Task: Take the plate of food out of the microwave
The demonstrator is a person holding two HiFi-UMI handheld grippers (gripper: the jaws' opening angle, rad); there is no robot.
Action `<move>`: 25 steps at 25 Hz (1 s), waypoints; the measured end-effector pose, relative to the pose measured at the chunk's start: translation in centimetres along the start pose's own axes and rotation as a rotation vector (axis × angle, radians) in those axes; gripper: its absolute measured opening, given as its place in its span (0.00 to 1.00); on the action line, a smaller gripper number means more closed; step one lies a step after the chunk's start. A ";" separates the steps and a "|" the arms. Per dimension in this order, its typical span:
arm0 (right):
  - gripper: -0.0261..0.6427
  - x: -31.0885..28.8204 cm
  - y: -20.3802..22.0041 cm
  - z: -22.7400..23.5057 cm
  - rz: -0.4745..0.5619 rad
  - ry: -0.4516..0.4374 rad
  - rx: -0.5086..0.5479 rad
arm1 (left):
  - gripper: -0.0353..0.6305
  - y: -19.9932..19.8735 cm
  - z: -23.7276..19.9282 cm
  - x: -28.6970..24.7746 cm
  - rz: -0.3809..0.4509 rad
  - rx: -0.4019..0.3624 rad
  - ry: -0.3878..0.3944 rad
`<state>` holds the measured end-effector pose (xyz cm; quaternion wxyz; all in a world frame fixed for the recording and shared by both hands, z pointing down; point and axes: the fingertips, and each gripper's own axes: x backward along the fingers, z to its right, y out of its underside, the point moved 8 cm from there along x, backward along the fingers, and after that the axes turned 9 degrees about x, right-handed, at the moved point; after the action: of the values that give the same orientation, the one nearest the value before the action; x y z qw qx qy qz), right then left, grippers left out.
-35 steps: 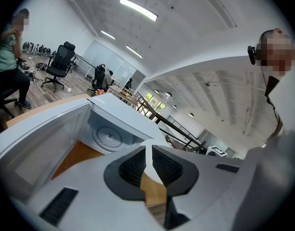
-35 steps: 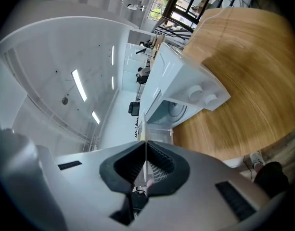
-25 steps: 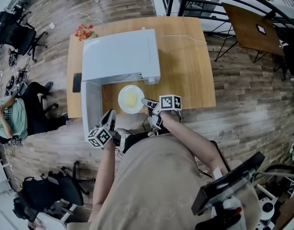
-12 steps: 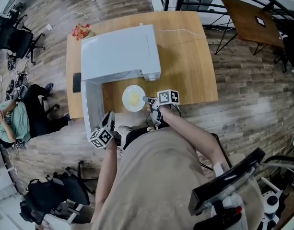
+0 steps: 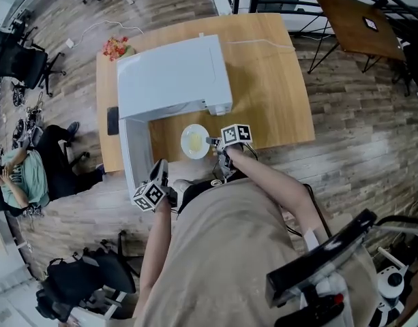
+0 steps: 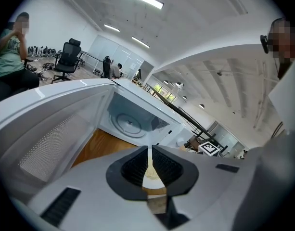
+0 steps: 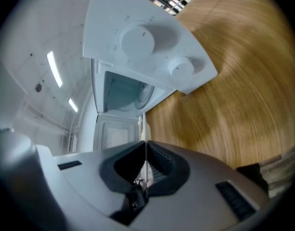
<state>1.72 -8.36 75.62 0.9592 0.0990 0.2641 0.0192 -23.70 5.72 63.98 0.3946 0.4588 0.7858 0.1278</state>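
Directly in front of the open microwave [image 5: 171, 73], the white plate [image 5: 193, 142] sits over the near part of the wooden table [image 5: 270, 80], fully outside the cavity. A pale yellow portion of food [image 5: 193, 141] lies at its centre. Whether the plate rests on the table top or is held just above it cannot be determined.

The right gripper [image 5: 214, 142] is clamped on the plate's right rim. In the right gripper view the jaws are pressed together with the thin rim edge-on between the pads [image 7: 154, 163].

The left gripper [image 5: 161, 166] is off the near table edge, beside the lower end of the open door [image 5: 135, 152] and apart from the plate. In the left gripper view its jaws stand together with nothing gripped; the plate [image 6: 151, 174] shows through the narrow slit beyond them.

The microwave door hangs open toward the person on the left side. The cavity contains only the glass turntable [image 6: 128, 124]. Two round control knobs [image 7: 137, 40] occupy the front panel.

A red bunch of flowers [image 5: 117, 45] lies at the far left table corner. A seated person [image 5: 21, 176] is on the floor side well to the left.
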 end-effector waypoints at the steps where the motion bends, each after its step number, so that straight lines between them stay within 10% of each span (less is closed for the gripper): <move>1: 0.06 -0.2 0.1 0.4 0.000 0.005 -0.014 | 0.09 0.0 0.0 0.0 -0.004 -0.001 0.000; 25: 0.06 -3.9 0.6 7.9 -0.013 0.164 -0.109 | 0.09 1.6 -0.4 2.0 0.006 0.076 -0.050</move>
<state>2.40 -9.56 84.29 0.9384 0.0429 0.3410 0.0356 -23.53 8.35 64.14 0.3961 0.4789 0.7786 0.0873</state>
